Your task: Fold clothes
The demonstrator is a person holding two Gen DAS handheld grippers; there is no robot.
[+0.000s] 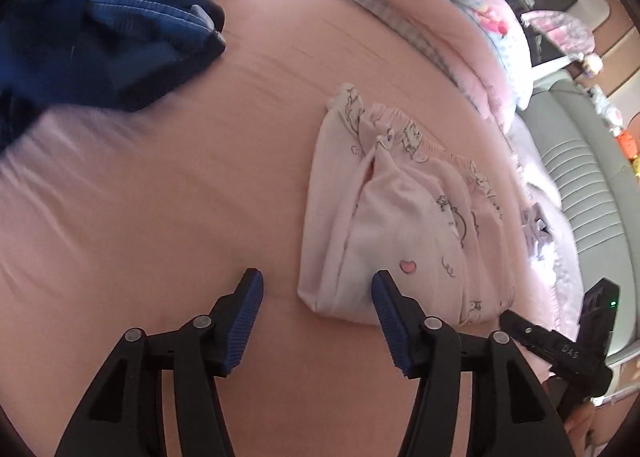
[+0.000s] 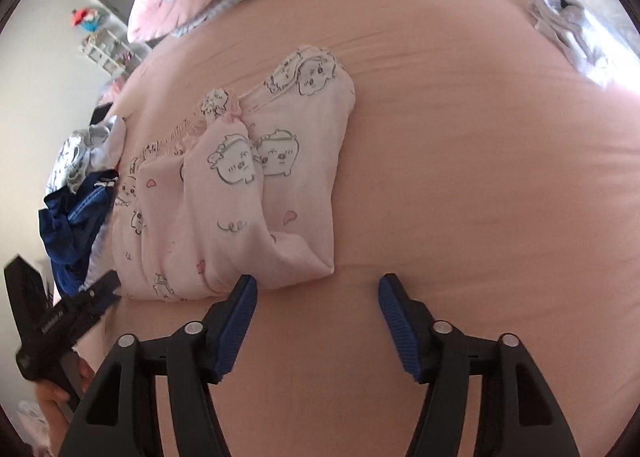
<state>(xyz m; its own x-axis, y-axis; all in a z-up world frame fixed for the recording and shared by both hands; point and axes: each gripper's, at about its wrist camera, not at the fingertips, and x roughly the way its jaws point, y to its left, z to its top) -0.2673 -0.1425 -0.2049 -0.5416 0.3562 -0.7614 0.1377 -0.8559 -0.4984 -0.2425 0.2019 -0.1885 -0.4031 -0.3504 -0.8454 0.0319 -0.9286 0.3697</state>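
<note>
Folded pink garment (image 1: 404,233) just beyond both open, empty tongs (image 1: 318,289)

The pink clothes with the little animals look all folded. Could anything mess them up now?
Maybe. One pad of the left gripper sits right at the near edge of the folded pink garment, so pulling away carelessly could snag it. The top flap looks loose and bumpy near the waistband, so it might spring open. Both grippers are open, the right gripper too, holding nothing.

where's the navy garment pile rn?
Left wrist view: crumpled navy blue garment pile sits upper left on the pink bedsheet, apart from the folded pink cartoon-print garment.
</note>
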